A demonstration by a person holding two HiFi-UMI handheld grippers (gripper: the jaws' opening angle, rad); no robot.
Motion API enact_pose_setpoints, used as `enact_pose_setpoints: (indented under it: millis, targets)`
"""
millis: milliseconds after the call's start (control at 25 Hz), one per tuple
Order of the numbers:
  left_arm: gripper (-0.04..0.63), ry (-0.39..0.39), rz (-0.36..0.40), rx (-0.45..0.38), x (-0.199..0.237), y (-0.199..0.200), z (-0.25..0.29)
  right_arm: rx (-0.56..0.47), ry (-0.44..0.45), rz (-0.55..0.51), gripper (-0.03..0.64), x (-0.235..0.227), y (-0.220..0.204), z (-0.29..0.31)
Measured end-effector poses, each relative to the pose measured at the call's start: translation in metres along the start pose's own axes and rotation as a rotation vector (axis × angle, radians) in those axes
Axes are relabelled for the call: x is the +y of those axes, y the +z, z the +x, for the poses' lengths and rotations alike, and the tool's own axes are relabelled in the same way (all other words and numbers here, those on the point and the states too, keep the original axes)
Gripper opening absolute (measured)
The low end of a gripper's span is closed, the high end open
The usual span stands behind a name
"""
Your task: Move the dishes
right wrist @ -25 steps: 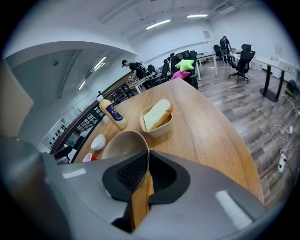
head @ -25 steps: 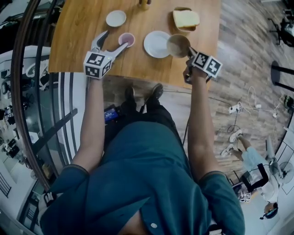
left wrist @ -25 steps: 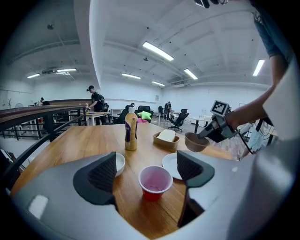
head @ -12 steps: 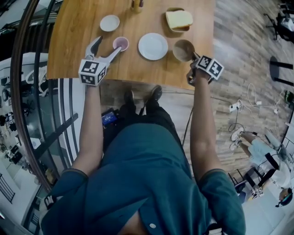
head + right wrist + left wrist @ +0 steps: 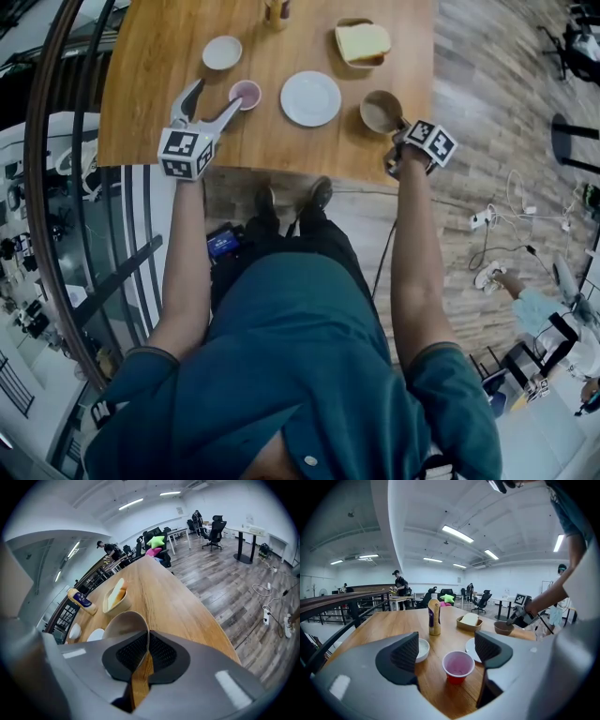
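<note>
Jaws of the right gripper are clamping the rim of the round brown bowl, just right of the white plate on the wooden tabletop; left gripper jaws are standing apart.

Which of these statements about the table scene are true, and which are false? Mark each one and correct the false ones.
1. The right gripper is shut on the rim of the brown bowl. True.
2. The left gripper is closed on the pink cup. False: its jaws stand apart, and the cup stands ungripped on the table just ahead of them.
3. In the head view, the white plate lies between the pink cup and the brown bowl. True.
4. The bottle lies on its side. False: the left gripper view shows it standing upright.
</note>
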State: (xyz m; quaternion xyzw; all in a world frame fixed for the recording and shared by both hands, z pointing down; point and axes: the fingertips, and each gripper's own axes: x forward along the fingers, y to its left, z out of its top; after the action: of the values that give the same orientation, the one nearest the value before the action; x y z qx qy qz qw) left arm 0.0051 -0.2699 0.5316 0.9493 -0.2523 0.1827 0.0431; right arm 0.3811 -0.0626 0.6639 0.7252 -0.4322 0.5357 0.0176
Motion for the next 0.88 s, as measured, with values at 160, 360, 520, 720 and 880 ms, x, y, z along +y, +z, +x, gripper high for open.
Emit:
enact_pose_setpoints:
  millis: [160,360,520,720,880]
  targets:
    - [0.365,0.006,0.007,-0.007,0.002,0.007,-0.001,-0.002,-0.012,0.031,0.025,-0.006,0.000,0.001]
    - [0.354,0.010,0.010,-0.019,0.005,0.002,-0.003,-0.004,-0.036,0.046,0.025,-0.017,-0.007,0.009]
    - [0.342,0.017,0.019,-0.022,0.006,0.013,-0.006,0.005,-0.042,0.047,0.026,-0.021,-0.004,0.008]
    - [0.327,0.026,0.028,-0.045,0.015,0.033,-0.011,0.000,-0.054,-0.012,0.029,-0.012,0.005,-0.005]
    - [0.317,0.033,0.030,-0.068,0.024,0.046,-0.018,-0.058,-0.092,-0.054,0.031,-0.008,0.018,-0.021]
